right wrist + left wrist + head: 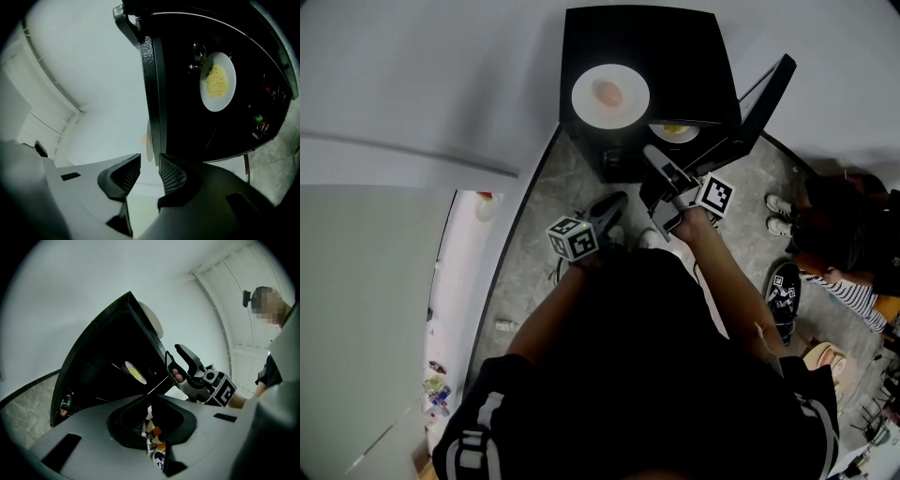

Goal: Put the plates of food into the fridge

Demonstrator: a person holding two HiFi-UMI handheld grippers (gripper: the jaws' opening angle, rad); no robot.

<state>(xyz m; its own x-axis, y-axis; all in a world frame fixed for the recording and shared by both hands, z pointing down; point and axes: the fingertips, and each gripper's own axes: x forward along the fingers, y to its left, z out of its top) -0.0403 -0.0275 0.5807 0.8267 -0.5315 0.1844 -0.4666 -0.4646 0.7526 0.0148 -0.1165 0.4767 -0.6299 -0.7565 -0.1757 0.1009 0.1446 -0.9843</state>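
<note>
On top of the fridge (694,66) sits a plate (610,95), a second plate (218,81) inside; each looks stiff and breakable, best pinched at the rim, kept level. Right tongs (147,163) gape empty before the fridge, left tongs (153,397) closed

Fridge (637,66): black outside, dark inside. Top plate (610,95) on fridge: white, pinkish-orange food at centre. Inner plate (218,80) in fridge: white w/ yellow food. Right tongs (147,161) at fridge door edge: grey, dark ribbed pads. Left cube (573,238) & right cube (713,195), in front of fridge: white w/ black square markers. Floor (534,216) by fridge: mottled grey stone. Wall (441,66) behind fridge: pale grey-white. Person's top (619,375): black, white sleeve stripes.
</note>
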